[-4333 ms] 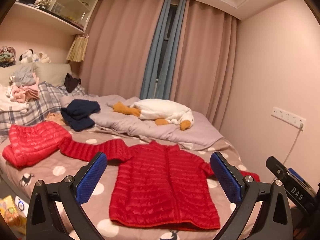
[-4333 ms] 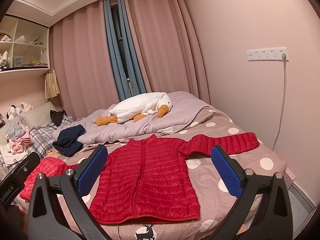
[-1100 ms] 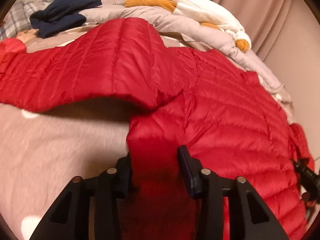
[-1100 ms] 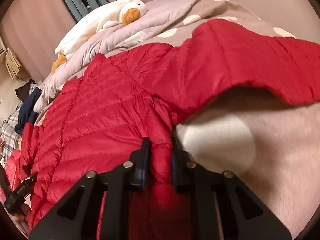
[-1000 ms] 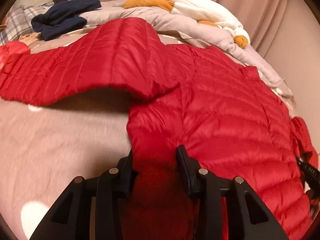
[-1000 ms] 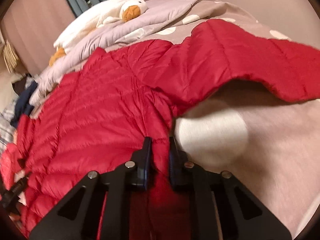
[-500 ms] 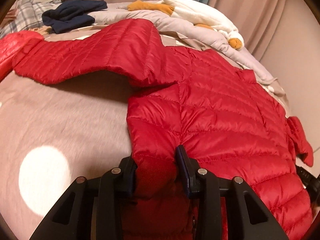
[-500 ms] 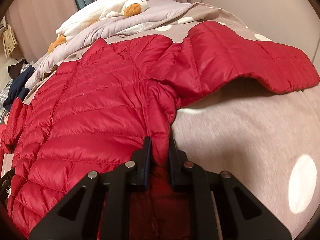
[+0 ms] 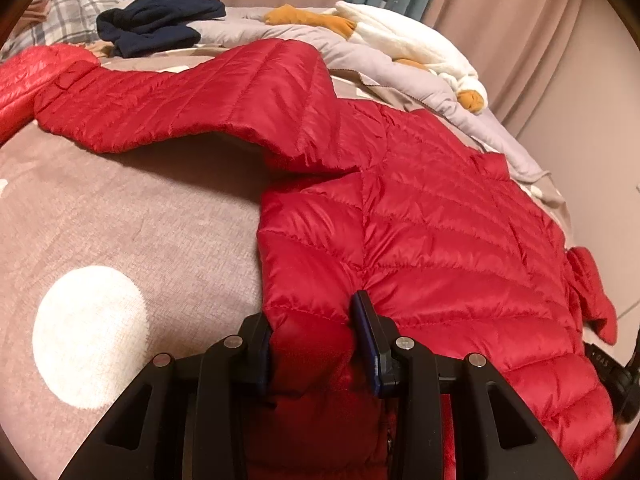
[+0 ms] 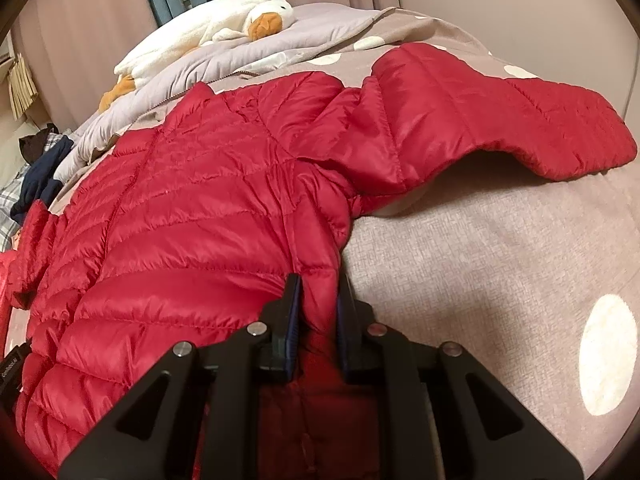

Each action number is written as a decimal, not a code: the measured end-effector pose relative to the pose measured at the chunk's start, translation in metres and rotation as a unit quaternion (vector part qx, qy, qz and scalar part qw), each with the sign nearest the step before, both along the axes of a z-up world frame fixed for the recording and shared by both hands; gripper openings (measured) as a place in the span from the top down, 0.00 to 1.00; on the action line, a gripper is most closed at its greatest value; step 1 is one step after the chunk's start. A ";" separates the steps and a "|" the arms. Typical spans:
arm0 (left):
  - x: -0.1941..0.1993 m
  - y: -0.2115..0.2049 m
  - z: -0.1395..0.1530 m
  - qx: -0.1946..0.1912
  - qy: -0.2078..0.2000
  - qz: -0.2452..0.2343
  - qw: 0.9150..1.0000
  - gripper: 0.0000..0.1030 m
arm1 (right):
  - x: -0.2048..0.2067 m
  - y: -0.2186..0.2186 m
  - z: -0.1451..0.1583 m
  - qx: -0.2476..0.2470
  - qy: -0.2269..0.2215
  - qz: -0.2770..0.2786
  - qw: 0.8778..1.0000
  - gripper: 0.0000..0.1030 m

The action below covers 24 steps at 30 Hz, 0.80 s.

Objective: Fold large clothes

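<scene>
A red quilted down jacket (image 9: 440, 232) lies spread front-up on the bed, both sleeves stretched out sideways. My left gripper (image 9: 312, 328) is shut on the jacket's left side edge, low on the body below the armpit, with red fabric bunched between the blue pads. The left sleeve (image 9: 180, 96) arches above the sheet. In the right wrist view the same jacket (image 10: 192, 216) fills the left half. My right gripper (image 10: 318, 300) is shut on its right side edge, pinching a narrow fold. The right sleeve (image 10: 500, 120) reaches toward the bed's right side.
Brown bed sheet (image 9: 120, 216) with white dots. A white goose plush (image 10: 208, 32) lies on a grey quilt (image 9: 400, 72) beyond the collar. Dark blue clothes (image 9: 160, 20) and another red jacket (image 9: 24, 80) sit at the left. Curtains hang behind; a wall runs along the right.
Both grippers came down from above the bed and closed on the jacket's side edges. Over the last second they drew back toward me with the fabric, so more sheet shows beside each.
</scene>
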State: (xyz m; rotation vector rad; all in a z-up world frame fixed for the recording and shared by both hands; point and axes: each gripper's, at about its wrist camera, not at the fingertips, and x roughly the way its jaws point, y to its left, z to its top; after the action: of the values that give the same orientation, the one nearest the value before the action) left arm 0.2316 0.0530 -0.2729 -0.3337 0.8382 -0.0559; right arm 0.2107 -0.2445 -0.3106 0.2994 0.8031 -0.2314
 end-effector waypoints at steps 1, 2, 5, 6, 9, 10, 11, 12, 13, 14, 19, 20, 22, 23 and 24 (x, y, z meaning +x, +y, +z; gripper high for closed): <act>0.001 0.000 0.000 -0.001 0.000 0.000 1.000 0.65 | 0.000 -0.001 0.000 0.003 -0.001 0.000 1.000 0.85; 0.000 0.000 -0.001 -0.002 0.000 0.000 1.000 0.65 | 0.000 -0.001 0.000 0.004 -0.001 0.000 1.000 0.85; -0.003 0.002 -0.002 -0.005 -0.002 -0.002 1.000 0.64 | 0.000 0.000 0.000 -0.001 0.000 0.000 1.000 0.84; -0.003 0.002 -0.002 -0.005 -0.002 -0.002 1.000 0.64 | 0.000 0.001 -0.001 -0.004 0.001 0.000 1.000 0.84; -0.003 0.001 -0.003 0.000 -0.002 -0.002 1.000 0.64 | 0.001 0.002 -0.001 -0.008 0.002 0.000 1.000 0.84; -0.003 0.000 -0.003 0.003 -0.002 -0.003 1.000 0.64 | 0.001 0.002 -0.001 -0.008 0.002 -0.001 1.000 0.84; -0.003 -0.001 -0.002 0.007 -0.002 -0.003 1.000 0.63 | 0.000 0.001 -0.001 -0.007 0.001 -0.001 1.000 0.84; -0.003 -0.002 -0.002 0.010 -0.002 -0.003 1.000 0.63 | 0.000 0.001 -0.001 -0.006 0.001 -0.001 1.000 0.84; -0.002 -0.003 -0.002 0.012 -0.002 -0.003 1.000 0.63 | 0.000 0.001 -0.001 -0.005 0.000 -0.001 1.000 0.84; -0.002 -0.003 -0.002 0.012 -0.002 -0.004 1.000 0.63 | 0.000 0.001 -0.001 -0.004 0.000 -0.001 1.000 0.84; -0.001 -0.002 -0.002 0.009 -0.003 -0.007 1.000 0.60 | -0.001 0.000 -0.001 0.000 -0.001 -0.001 1.000 0.83; -0.001 -0.002 -0.002 0.010 -0.003 -0.007 1.000 0.60 | -0.001 0.000 -0.001 0.001 -0.001 -0.001 1.000 0.83; -0.001 -0.002 -0.003 0.012 -0.003 -0.008 1.000 0.60 | -0.001 0.000 -0.001 0.004 -0.002 -0.001 1.000 0.83; -0.001 -0.003 -0.003 0.012 -0.003 -0.008 1.000 0.60 | -0.001 -0.001 -0.001 0.006 -0.003 0.000 1.000 0.83; -0.001 -0.003 -0.003 0.013 -0.003 -0.009 1.000 0.59 | -0.001 -0.001 -0.001 0.007 -0.003 0.000 1.000 0.83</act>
State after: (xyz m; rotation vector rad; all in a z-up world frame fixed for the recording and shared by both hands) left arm 0.2308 0.0501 -0.2754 -0.3016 0.8360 -0.0622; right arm 0.2098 -0.2455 -0.3120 0.3139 0.7993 -0.2253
